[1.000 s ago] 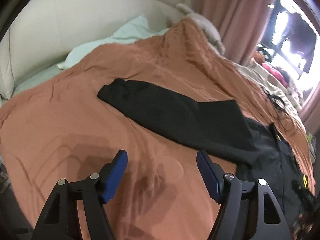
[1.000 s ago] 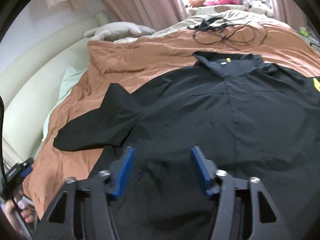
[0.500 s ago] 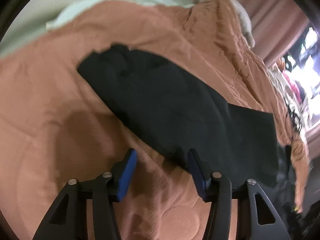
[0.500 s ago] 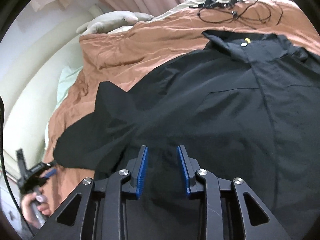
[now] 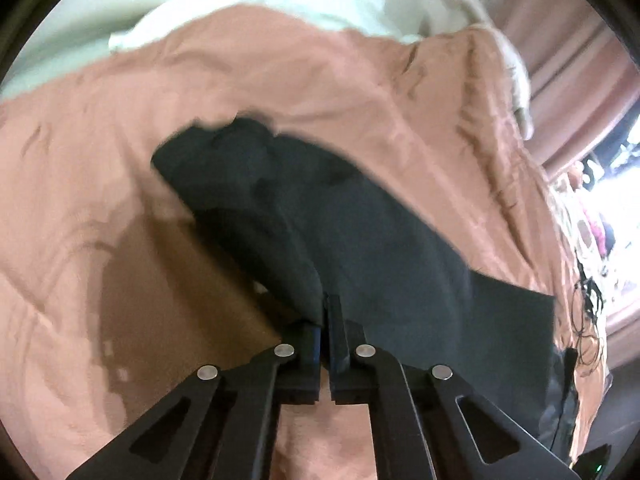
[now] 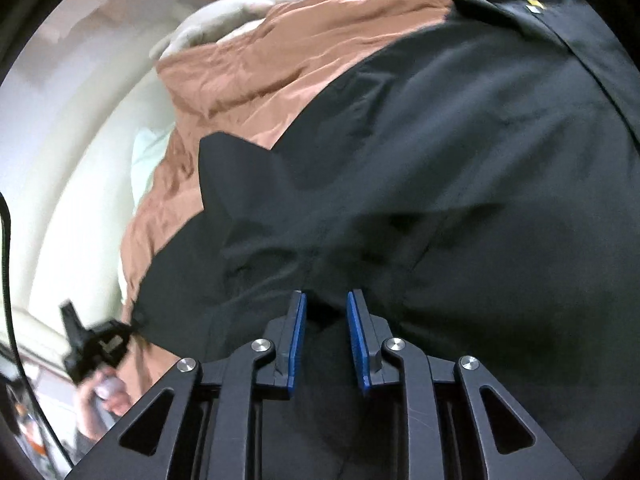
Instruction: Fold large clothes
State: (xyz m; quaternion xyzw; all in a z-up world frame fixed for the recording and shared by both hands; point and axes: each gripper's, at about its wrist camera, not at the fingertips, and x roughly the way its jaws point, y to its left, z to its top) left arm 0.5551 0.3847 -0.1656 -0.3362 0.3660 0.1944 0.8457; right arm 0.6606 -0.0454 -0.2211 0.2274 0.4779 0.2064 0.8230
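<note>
A black shirt [image 6: 460, 152] lies spread on a rust-orange duvet [image 5: 100, 168] on the bed, collar [image 6: 504, 4] at the top of the right wrist view w/ a small yellow tag just beside it. Its sleeve [image 5: 320, 208] stretches out over the duvet, cuff end at upper left of the left wrist view, wider part running down to lower right. Left hand-held gripper [image 5: 325, 316] is fully closed, pinching the sleeve's lower edge; the fabric is pulled into a ridge right at the fingertips. In the right wrist view that same gripper [image 6: 102, 342] shows at far left, blurred, w/ a person's hand [image 6: 106, 394] below it. Right hand-held gripper [image 6: 326, 300] points down at the shirt body, near where sleeve meets torso; its jaws are closing, blue pads [image 6: 298, 340] a narrow gap apart w/ dark fabric bunching up between the tips. Can't tell if the pads press the cloth yet. Pale green pillow [image 5: 320, 4] sits past the duvet's far edge, against a cream headboard [image 6: 80, 152]. A grey plush toy [image 6: 224, 16] lies at the duvet's upper corner, pink curtains [image 5: 572, 60] just behind it. Black cable [image 5: 588, 308] is tangled on the duvet at the far right.
</note>
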